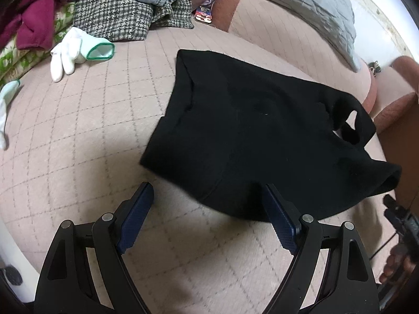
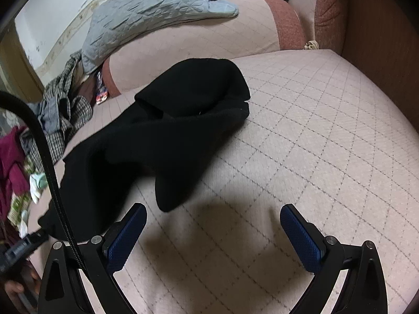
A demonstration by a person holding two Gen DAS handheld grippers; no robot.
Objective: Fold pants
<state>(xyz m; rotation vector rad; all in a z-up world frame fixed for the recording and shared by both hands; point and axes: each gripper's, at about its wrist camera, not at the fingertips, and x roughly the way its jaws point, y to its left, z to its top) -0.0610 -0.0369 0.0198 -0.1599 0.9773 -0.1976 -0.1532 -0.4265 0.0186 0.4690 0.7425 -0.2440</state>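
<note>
Left wrist view: the left gripper (image 1: 208,191) stands wide open and holds nothing. Its left blue pad (image 1: 136,218) hangs over bare cover; the right pad (image 1: 279,221) overlaps the near edge of the black pants (image 1: 251,136), though whether it touches the cloth cannot be told. The pants lie folded into a compact dark shape on the pink quilted cover (image 1: 86,136), right of centre, with a small loop of fabric standing up at their far right corner. Far left lie a white glove with green trim (image 1: 78,49), a houndstooth garment (image 1: 123,13) and a maroon garment (image 1: 34,7); a grey quilted blanket (image 1: 296,2) drapes far right.

Right wrist view: the right gripper (image 2: 213,217) is also spread wide and empty, over bare cover (image 2: 301,136). The pants (image 2: 162,130) lie to its left and beyond, rumpled, with one fold bulging at the far end and a flap reaching near the left pad (image 2: 125,240). A black cable (image 2: 49,162) curves down the left side.
</note>
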